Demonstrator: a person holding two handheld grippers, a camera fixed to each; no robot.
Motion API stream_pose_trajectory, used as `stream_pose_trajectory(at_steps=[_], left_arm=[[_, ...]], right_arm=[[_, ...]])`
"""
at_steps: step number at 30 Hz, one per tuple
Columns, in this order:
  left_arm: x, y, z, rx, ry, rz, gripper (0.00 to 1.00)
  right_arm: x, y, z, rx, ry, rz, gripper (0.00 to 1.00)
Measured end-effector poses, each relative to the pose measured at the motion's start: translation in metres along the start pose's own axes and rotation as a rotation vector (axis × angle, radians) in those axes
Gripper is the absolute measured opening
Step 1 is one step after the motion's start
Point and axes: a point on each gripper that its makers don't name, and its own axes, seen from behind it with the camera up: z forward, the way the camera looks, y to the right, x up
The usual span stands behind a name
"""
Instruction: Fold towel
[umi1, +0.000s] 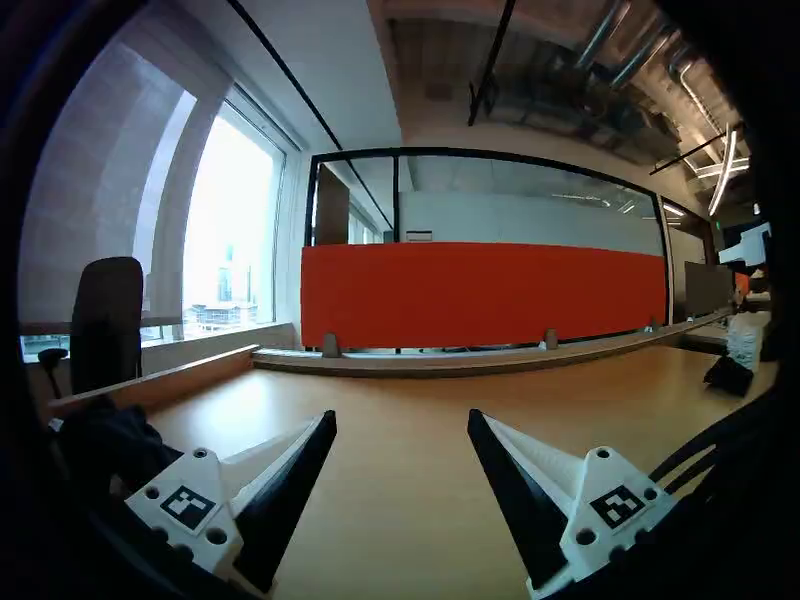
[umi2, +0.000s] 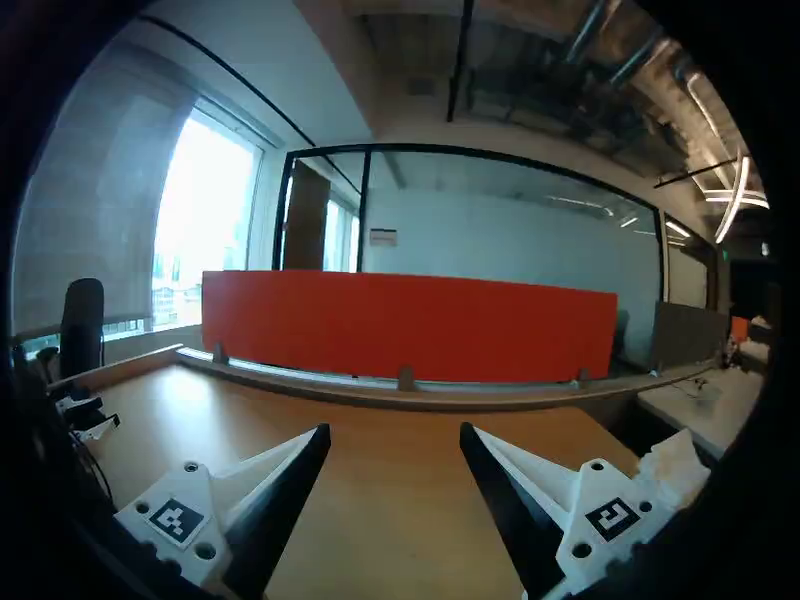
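Left gripper spread wide, pinching nothing, low over a bare wooden desk. Right gripper parted just as wide, nothing between the fingers, above the same kind of desktop.

White crumpled fabric at the lower right of the right gripper view, just beside that gripper's right-hand finger and apart from both fingertips, near the desk's edge. Cannot tell for sure whether this is the towel.

In the left gripper view, a dark bundle close by the left-hand finger. At the far right of that desk, a small dark object with a white object behind it.

Beyond the desk's back edge, an upright orange divider panel. Further out, a dark office chair by a bright window, and a glass partition behind the panel.
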Motion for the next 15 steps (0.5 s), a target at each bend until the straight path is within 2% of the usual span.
stream_pose_trajectory(at_steps=[5,15], left_arm=[[-0.006,0.001,0.003,-0.003,-0.022,0.000,0.98],[-0.008,0.000,0.004,-0.003,-0.025,0.001,0.98]], right_arm=[[0.000,0.002,-0.002,-0.003,0.000,0.002,1.00],[0.002,0.011,-0.001,-0.013,0.011,0.009,1.00]])
